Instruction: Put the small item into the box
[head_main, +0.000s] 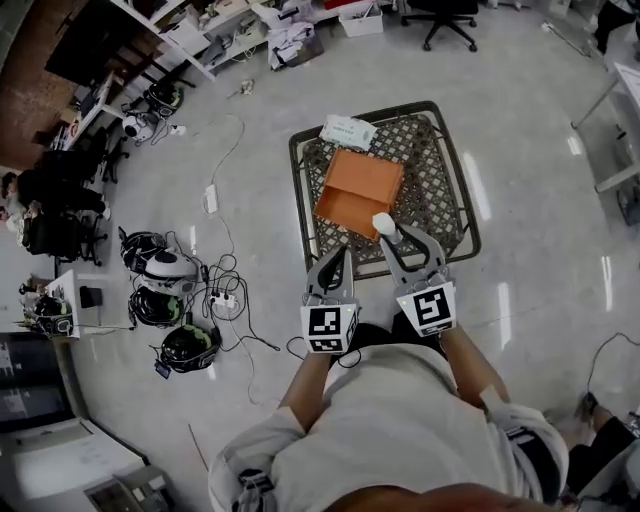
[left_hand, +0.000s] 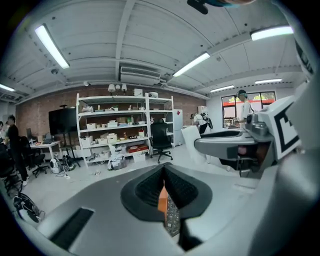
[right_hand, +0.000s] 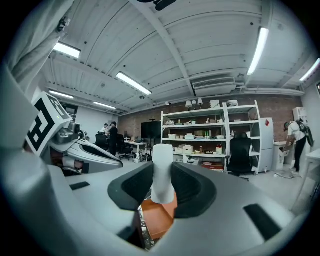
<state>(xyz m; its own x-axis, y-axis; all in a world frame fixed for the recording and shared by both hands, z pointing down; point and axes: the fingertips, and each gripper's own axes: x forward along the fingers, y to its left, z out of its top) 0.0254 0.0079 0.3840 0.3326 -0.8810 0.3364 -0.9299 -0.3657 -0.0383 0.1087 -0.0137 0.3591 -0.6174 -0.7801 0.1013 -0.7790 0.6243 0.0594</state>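
Observation:
An orange box (head_main: 357, 191) lies open on a dark lattice table (head_main: 443, 205). My right gripper (head_main: 389, 234) is shut on a small white cylinder (head_main: 384, 224), held upright over the box's near edge. In the right gripper view the white cylinder (right_hand: 162, 172) stands pinched between the dark pads, with the orange box (right_hand: 158, 217) below them. My left gripper (head_main: 340, 260) hovers at the table's near edge, left of the right one. In the left gripper view its jaws are closed together with nothing between them, and a sliver of the orange box (left_hand: 162, 201) shows through.
A white packet (head_main: 347, 131) lies on the table's far edge. Helmets (head_main: 165, 275) and cables (head_main: 228, 290) litter the floor to the left. Shelves (right_hand: 215, 135) and an office chair (left_hand: 161, 140) stand across the room. People (right_hand: 111, 135) sit at desks far off.

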